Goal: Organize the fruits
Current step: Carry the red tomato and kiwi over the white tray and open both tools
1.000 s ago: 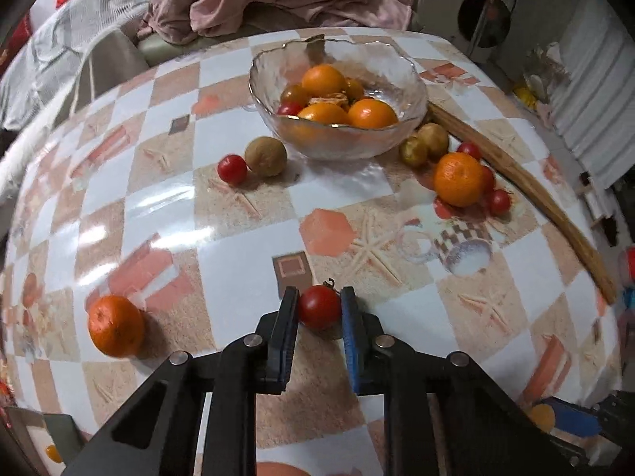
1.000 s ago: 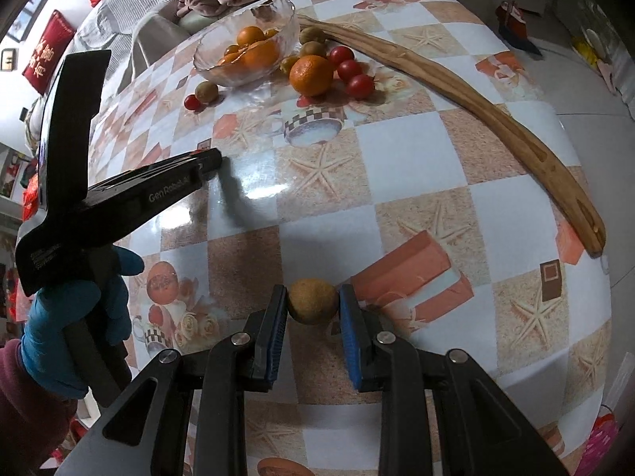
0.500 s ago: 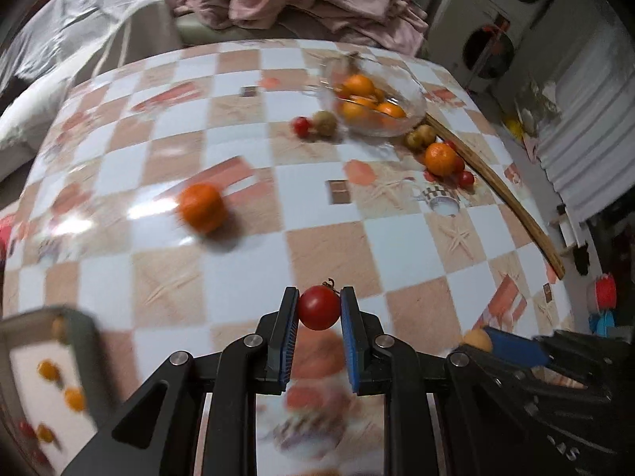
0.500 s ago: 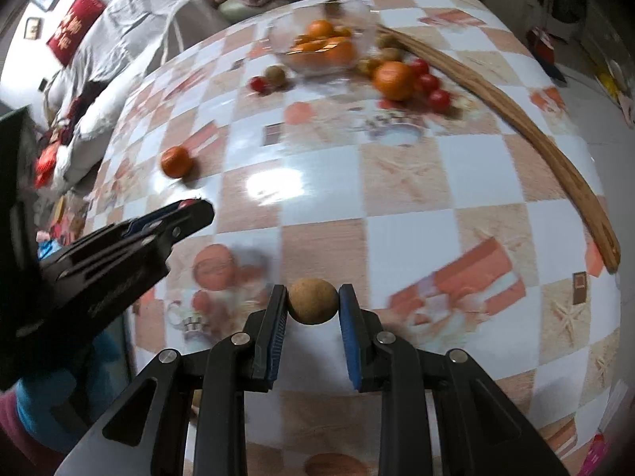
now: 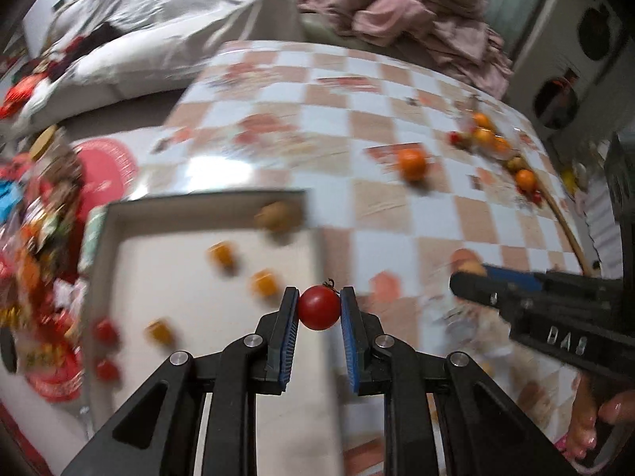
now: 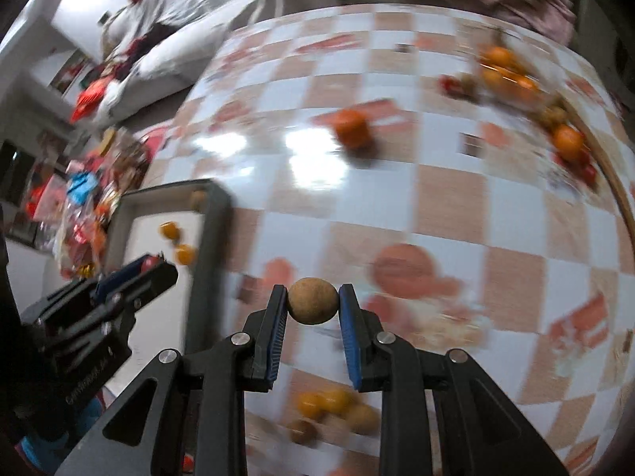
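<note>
The cherry tomato (image 5: 318,308) is pinched in the left tongs (image 5: 318,309) and has been carried from mid-tabletop to the tray (image 5: 206,214) edge; the brown longan-like fruit (image 6: 313,300), clamped in the right tongs (image 6: 313,302), has been brought alongside. Deposit in the tray is judged imminent.

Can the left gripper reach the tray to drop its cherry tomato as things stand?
Probably yes. The left gripper is shut on the cherry tomato right at the tray near its right wall, with nothing in between. The right gripper sits off to the side, holding a brown fruit.
</note>
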Demonstrator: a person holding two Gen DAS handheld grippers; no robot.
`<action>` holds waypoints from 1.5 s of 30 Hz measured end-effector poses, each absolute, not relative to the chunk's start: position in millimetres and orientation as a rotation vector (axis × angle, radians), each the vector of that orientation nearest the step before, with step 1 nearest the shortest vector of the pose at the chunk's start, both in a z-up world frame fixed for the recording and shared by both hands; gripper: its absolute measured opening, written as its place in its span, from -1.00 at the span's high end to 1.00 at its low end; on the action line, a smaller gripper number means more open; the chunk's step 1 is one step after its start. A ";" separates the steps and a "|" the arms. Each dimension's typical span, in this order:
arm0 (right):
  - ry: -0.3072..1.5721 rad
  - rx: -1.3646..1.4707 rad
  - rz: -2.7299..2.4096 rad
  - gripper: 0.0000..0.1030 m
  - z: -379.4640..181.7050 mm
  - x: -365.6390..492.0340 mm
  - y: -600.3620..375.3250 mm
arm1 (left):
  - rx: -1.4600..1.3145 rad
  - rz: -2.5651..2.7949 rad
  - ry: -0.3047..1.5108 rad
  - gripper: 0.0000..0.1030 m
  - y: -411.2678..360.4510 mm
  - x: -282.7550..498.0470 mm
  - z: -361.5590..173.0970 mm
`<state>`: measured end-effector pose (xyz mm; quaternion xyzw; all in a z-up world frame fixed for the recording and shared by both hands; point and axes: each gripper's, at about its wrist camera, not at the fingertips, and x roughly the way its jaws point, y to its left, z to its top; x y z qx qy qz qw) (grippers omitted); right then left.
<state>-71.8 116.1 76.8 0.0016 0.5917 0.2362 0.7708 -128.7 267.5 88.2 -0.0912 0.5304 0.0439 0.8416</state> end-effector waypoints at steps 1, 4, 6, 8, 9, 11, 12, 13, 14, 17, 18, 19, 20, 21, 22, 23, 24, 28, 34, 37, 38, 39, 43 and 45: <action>1.285 -0.010 0.536 0.44 76.5 -73.0 130.9 | -0.194 0.107 1.122 0.57 274.1 -133.9 87.4; 1.291 -0.047 0.596 0.44 74.9 -79.8 167.8 | -0.221 0.173 1.136 0.57 304.8 -157.0 81.3; 1.296 -0.070 0.629 0.44 72.8 -86.3 189.2 | -0.236 0.209 1.148 0.57 319.8 -168.5 75.5; 1.306 -0.097 0.660 0.44 68.2 -93.0 210.3 | -0.249 0.241 1.164 0.57 332.4 -178.0 68.5; 1.314 -0.112 0.677 0.44 64.5 -97.0 222.1 | -0.254 0.260 1.174 0.57 339.6 -184.2 63.0; 1.325 -0.142 0.691 0.44 58.2 -103.3 237.2 | -0.248 0.285 1.190 0.57 346.8 -191.3 56.2; 1.333 -0.157 0.696 0.44 54.0 -105.5 243.6 | -0.253 0.295 1.199 0.57 350.8 -195.1 51.8; 1.340 -0.176 0.700 0.44 49.1 -107.8 249.9 | -0.258 0.301 1.206 0.57 353.7 -196.7 48.6; 1.344 -0.197 0.701 0.44 44.3 -110.1 255.8 | -0.260 0.310 1.212 0.57 356.6 -200.1 45.3; 1.348 -0.259 0.694 0.44 33.8 -114.2 267.9 | -0.271 0.327 1.234 0.57 361.6 -206.8 35.9; 1.348 -0.277 0.689 0.44 31.3 -115.2 270.6 | -0.272 0.328 1.238 0.57 362.0 -207.4 34.2; 1.347 -0.295 0.685 0.44 29.5 -115.5 271.2 | -0.272 0.327 1.242 0.57 362.3 -208.4 32.7; 1.347 -0.311 0.680 0.44 27.6 -115.7 273.1 | -0.273 0.326 1.245 0.57 362.2 -209.5 31.4; 1.349 -0.326 0.675 0.44 25.4 -115.7 274.3 | -0.275 0.324 1.251 0.57 361.9 -210.0 29.3; 1.351 -0.338 0.670 0.44 23.0 -115.4 275.0 | -0.276 0.324 1.255 0.57 361.6 -210.5 28.2; 1.351 -0.346 0.667 0.44 21.4 -115.3 275.3 | -0.275 0.324 1.257 0.57 362.3 -210.9 27.9; 1.344 -0.354 0.665 0.44 21.7 -115.8 275.7 | -0.275 0.326 1.257 0.57 361.8 -211.6 27.6; 1.333 -0.375 0.667 0.43 21.9 -117.7 279.1 | -0.268 0.329 1.272 0.56 360.4 -211.1 24.4; 1.349 -0.357 0.675 0.04 21.6 -117.2 281.1 | -0.239 0.344 1.283 0.02 359.2 -209.9 25.4; 1.342 -0.335 0.685 -0.14 26.5 -117.7 279.9 | -0.234 0.363 1.238 -0.55 361.4 -214.6 32.3; 1.337 -0.326 0.688 -0.20 29.4 -117.5 277.9 | -0.230 0.350 1.229 -0.55 360.8 -215.5 35.0; 1.330 -0.308 0.695 -0.28 34.1 -117.2 275.3 | -0.227 0.341 1.238 -0.55 360.9 -215.2 34.5; 1.299 -0.244 0.693 -0.52 52.5 -114.3 261.7 | -0.217 0.329 1.252 -0.55 358.0 -212.1 38.0; 1.283 -0.217 0.668 -0.53 62.6 -111.8 250.1 | -0.206 0.320 1.246 -0.55 353.6 -208.4 43.8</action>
